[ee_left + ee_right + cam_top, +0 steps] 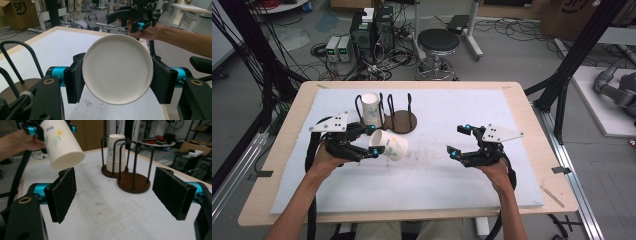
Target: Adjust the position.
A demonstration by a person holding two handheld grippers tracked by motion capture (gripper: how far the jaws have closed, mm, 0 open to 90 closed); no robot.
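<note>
Left gripper [373, 142] clamps a paper cup [389, 145] sideways above the surface [437, 180], near the rack [399, 120] at far left, while the right gripper [459, 140] gapes empty; squeezing harder could crumple the thin cup.

**Open mat at the centre, rack at the back left**

A broad bare stretch of the white mat [432, 170] is left between the left gripper [373, 142] and the right gripper [460, 141], which are held well apart. Passage at the back left is blocked by the wire cup rack [387, 114] with its stack of cups [372, 109]. The held paper cup [389, 145] is kept just in front of that rack. Nothing is caught between the right jaws, which stand wide.
</note>
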